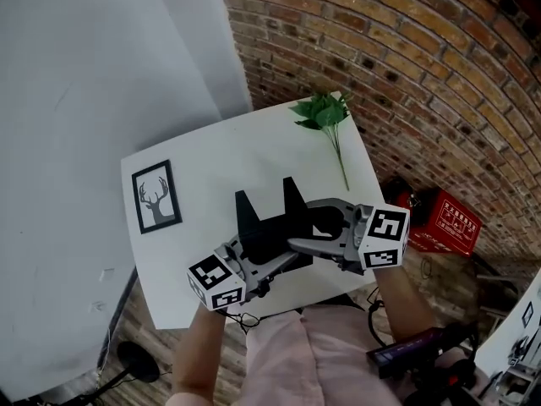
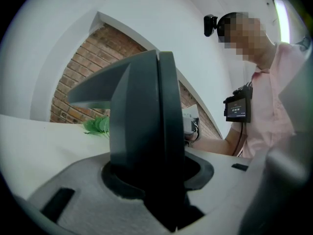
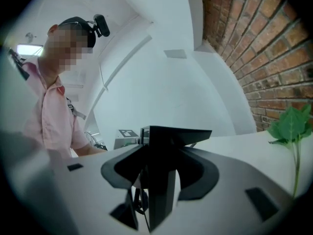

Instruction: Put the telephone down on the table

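The black telephone [image 1: 269, 223] is an angular piece with two pointed ends sticking up, over the near half of the white table [image 1: 221, 149]. My left gripper [image 1: 272, 257] reaches in from the lower left and is shut on its near side. My right gripper [image 1: 309, 227] comes in from the right and is shut on its other side. In the left gripper view the telephone [image 2: 144, 131] stands upright between the jaws of the left gripper [image 2: 156, 177]. In the right gripper view the telephone [image 3: 164, 146] fills the gap of the right gripper [image 3: 159, 177]. Whether it touches the tabletop I cannot tell.
A framed deer picture [image 1: 157, 196] lies at the table's left side. A green leafy sprig [image 1: 326, 115] lies at the far right corner. A red crate [image 1: 445, 223] sits on the floor to the right, under the brick wall [image 1: 406, 49]. A white wall stands to the left.
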The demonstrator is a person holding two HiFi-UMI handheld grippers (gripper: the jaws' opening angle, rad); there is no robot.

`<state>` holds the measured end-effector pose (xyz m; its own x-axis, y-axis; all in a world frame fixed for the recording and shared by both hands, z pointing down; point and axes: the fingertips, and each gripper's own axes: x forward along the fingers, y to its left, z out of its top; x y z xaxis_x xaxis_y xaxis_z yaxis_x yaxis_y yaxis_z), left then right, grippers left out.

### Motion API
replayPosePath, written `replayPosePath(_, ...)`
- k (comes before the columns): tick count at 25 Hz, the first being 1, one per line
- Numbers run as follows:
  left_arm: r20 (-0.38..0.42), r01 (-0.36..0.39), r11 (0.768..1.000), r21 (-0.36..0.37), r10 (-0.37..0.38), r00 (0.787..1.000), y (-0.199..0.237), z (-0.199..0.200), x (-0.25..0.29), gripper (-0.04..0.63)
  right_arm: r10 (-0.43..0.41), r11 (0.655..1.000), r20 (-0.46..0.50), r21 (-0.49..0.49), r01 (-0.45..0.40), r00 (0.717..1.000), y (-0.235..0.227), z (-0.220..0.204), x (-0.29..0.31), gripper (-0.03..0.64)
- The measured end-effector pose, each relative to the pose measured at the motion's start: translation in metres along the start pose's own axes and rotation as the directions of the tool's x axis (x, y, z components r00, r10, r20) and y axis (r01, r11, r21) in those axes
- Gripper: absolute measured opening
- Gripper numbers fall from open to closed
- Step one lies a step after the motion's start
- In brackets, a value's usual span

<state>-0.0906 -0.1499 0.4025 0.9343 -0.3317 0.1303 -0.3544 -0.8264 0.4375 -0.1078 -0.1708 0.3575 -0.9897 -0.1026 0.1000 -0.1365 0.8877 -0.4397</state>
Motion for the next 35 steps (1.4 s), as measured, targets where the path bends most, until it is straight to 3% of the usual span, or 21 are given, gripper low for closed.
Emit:
replayPosePath(10, -0.033, -0.007, 0.988, -0.151, 0.002, 0.999, 0.039, -0.046, 0.02, 0.172, 0.006, 0.99, -0.05, 0.143, 0.001, 0.999, -0.05, -0.047, 0.003, 0.207)
replayPosePath(26, -0.07, -0.041, 0.946, -0.322, 0.019, 0.997, 0.07, -0.094, 0.037, 0.172, 0.038, 0.955, -0.099, 0.298, -0.007, 0.994, -0.092, -0.098, 0.006, 0.21)
replayPosePath(35, -0.038, -0.038, 0.901, -0.431, 0.024, 0.999, 0.082, -0.106, 0.04, 0.172, 0.041, 0.934, -0.101, 0.357, -0.003, 0.994, -0.108, -0.113, 0.013, 0.21)
